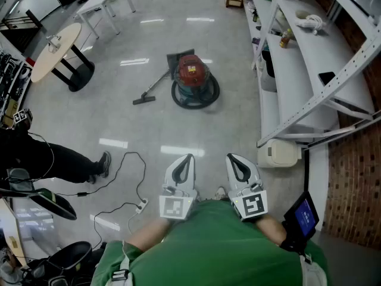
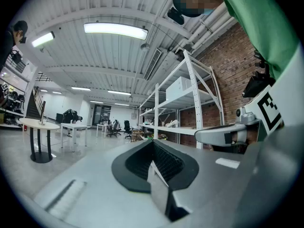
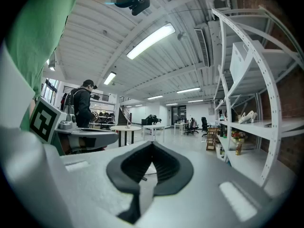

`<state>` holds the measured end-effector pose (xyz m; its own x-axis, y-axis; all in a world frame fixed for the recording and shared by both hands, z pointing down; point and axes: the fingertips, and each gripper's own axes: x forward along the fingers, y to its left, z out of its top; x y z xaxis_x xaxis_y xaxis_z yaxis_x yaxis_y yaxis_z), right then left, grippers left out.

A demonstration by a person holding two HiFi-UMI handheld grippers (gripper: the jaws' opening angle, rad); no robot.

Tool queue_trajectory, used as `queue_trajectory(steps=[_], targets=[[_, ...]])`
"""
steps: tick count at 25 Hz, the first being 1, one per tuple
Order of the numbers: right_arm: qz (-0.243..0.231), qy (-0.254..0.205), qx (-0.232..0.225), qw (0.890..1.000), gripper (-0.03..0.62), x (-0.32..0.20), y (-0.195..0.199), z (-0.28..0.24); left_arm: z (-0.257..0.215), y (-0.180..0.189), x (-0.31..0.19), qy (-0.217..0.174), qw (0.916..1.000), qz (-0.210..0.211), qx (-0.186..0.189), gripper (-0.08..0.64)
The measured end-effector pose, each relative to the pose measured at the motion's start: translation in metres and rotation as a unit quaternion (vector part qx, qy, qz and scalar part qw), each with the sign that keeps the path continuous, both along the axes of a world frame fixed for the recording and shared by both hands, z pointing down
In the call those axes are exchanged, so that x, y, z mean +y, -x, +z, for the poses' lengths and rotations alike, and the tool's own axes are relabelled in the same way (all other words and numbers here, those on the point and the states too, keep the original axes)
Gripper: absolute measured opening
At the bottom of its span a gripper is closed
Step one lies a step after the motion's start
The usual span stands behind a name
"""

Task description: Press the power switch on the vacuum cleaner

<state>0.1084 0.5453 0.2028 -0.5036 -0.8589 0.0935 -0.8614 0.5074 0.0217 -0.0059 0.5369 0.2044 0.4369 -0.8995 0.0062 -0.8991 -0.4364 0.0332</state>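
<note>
The vacuum cleaner [image 1: 193, 78] is a red drum on a dark round base, standing on the floor well ahead of me. Its hose and floor nozzle [image 1: 144, 100] trail off to the left. No switch can be made out at this distance. My left gripper [image 1: 189, 158] and right gripper [image 1: 230, 157] are held side by side close to my chest, far short of the vacuum. Both are shut, with nothing between the jaws. The left gripper view shows the left gripper [image 2: 153, 142] pointing level across the room, and the right gripper view shows the right gripper [image 3: 152, 144] doing the same. Neither shows the vacuum.
A white metal shelving rack [image 1: 309, 70] runs along the right, with a white bin [image 1: 278, 154] at its near end. A round table [image 1: 56, 49] stands at the left. A person in black [image 1: 53, 159] stands nearby. A cable and power strip [image 1: 141, 206] lie on the floor.
</note>
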Motion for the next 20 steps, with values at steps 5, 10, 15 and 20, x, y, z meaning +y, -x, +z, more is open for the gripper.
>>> queue_trajectory(steps=[5, 10, 15, 20], targets=[[0.000, 0.000, 0.003, 1.000, 0.002, -0.0008, 0.0008, 0.0016, 0.0015, 0.0006, -0.0005, -0.001, 1.0000, 0.000, 0.002, 0.006], [0.010, 0.002, 0.017, 1.000, 0.002, -0.0037, -0.0027, 0.0004, 0.0022, 0.0012, -0.0014, 0.000, 1.0000, 0.001, 0.002, 0.007], [0.014, -0.007, 0.004, 1.000, 0.002, -0.0037, -0.0056, 0.0001, 0.0045, 0.0016, -0.0022, 0.004, 1.0000, -0.001, 0.005, 0.008], [0.014, -0.018, -0.012, 1.000, 0.002, -0.0021, -0.0084, -0.0006, 0.0023, -0.0005, -0.0029, 0.002, 1.0000, 0.000, 0.007, 0.008]])
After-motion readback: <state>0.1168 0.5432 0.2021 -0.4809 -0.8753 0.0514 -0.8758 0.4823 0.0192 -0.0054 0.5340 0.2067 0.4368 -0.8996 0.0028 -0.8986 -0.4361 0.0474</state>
